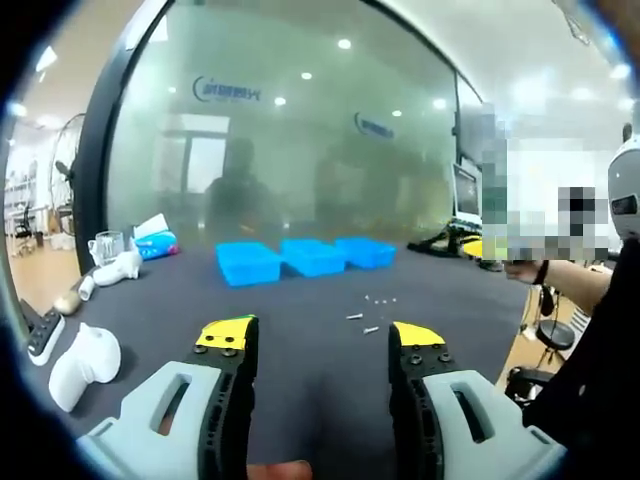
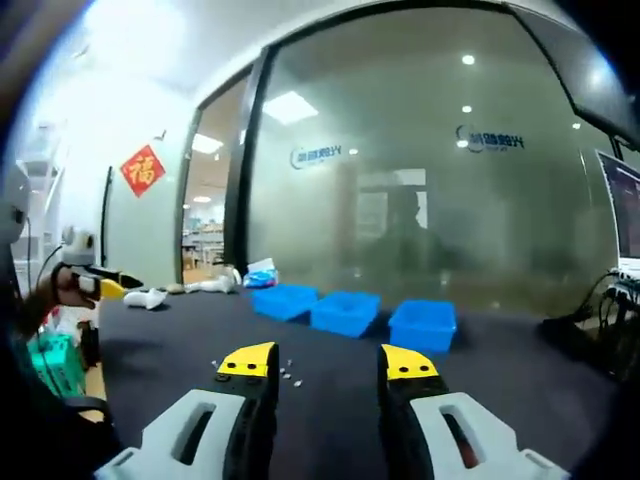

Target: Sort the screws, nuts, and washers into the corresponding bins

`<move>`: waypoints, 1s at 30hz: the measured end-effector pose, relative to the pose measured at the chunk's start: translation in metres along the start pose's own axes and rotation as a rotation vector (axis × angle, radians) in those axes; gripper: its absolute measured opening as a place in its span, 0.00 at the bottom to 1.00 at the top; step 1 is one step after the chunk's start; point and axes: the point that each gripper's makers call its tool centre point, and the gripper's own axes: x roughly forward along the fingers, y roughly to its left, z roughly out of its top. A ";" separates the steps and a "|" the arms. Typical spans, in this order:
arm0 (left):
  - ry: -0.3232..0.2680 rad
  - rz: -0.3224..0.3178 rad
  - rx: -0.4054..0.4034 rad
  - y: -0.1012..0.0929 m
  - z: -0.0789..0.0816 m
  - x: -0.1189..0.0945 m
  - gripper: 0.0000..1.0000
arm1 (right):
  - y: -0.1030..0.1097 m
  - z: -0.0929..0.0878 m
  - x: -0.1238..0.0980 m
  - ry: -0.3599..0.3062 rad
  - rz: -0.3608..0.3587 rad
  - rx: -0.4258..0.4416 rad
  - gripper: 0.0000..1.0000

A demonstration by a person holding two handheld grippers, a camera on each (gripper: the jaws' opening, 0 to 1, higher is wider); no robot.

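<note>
Both grippers, left (image 1: 318,340) and right (image 2: 328,362), hover spread and empty. Approach the small parts (image 1: 368,315) mid-table (image 1: 300,400) slowly, pinching 1 piece before the 3 bins (image 1: 305,257) at the far edge.

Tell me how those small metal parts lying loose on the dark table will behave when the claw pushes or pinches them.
The small metal parts look tiny and thin, so probably light and apt to skid or roll on the smooth dark table. Lying flat, they seem hard to pinch.
</note>
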 end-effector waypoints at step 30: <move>0.018 -0.003 0.004 0.001 -0.005 -0.003 0.51 | 0.068 -0.020 0.011 0.141 0.336 -0.048 0.37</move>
